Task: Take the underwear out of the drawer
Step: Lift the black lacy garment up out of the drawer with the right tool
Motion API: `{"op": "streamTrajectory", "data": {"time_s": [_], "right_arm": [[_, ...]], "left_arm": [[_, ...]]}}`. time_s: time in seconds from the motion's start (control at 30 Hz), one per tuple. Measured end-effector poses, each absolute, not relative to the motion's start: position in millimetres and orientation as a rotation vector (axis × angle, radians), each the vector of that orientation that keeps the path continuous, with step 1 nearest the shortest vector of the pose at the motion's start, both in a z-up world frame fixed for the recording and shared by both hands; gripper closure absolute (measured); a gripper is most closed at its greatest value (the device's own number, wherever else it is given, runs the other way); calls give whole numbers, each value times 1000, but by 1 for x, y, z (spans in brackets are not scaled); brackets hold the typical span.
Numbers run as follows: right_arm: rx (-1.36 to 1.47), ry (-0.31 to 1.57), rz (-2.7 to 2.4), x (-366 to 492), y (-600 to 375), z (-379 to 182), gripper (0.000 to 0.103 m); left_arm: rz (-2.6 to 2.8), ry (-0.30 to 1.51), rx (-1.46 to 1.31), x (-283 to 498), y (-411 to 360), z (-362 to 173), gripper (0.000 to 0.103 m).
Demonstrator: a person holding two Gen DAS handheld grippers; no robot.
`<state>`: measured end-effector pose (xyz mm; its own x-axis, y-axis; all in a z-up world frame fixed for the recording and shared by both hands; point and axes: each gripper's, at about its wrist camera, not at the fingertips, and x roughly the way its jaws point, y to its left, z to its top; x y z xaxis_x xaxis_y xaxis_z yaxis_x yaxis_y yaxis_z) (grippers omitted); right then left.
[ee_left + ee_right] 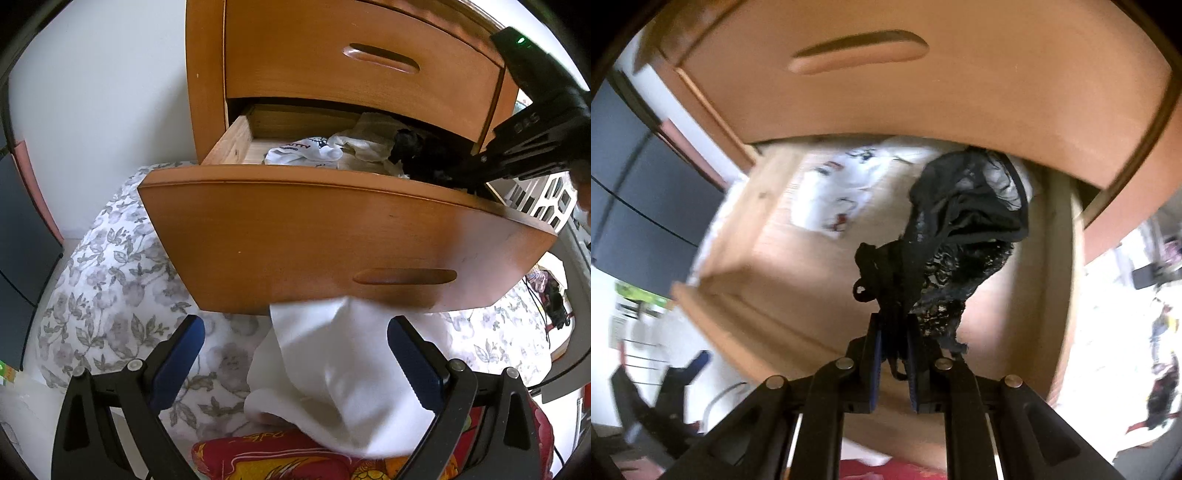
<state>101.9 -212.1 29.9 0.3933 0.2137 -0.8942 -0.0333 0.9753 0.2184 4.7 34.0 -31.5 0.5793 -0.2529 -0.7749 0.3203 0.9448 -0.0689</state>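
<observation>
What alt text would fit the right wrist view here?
The right gripper is shut on black lace underwear, which hangs above the open wooden drawer. A white printed garment lies inside, under a closed drawer front; the image is motion-blurred.

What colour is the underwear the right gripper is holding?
Black, partly lace, underwear pinched in the right gripper; clearest in the right wrist view.

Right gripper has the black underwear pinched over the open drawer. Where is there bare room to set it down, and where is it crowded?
Bare wood shows in the open wooden drawer along its left wall, beside the white printed garment. Outside, the floral bedspread left of the drawer front looks free. Crowded: the drawer's back right, and below the front, where a white cloth lies between the open left gripper.
</observation>
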Motion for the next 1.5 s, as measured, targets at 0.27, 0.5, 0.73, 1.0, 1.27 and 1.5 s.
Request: {"op": "streamTrajectory", "data": {"time_s": [0.27,0.5,0.73,1.0,1.27,1.5], "right_arm": [[329,1078,262,78,-208,56,91],[370,976,303,62,-209,92,90],[387,875,333,44,-211,127,90],[348,760,356,9,-206,175,90],[292,633,376,-41,-202,220,90],[252,571,377,-88,-202,242,90]], "left_arm": [[-324,899,82,5,35,-32,4],[-315,901,86,4,34,-31,4],[-308,899,86,3,34,-31,4],[-302,904,82,4,36,-31,4],[-283,902,100,2,34,-31,4],[-262,898,122,2,33,-30,4]]}}
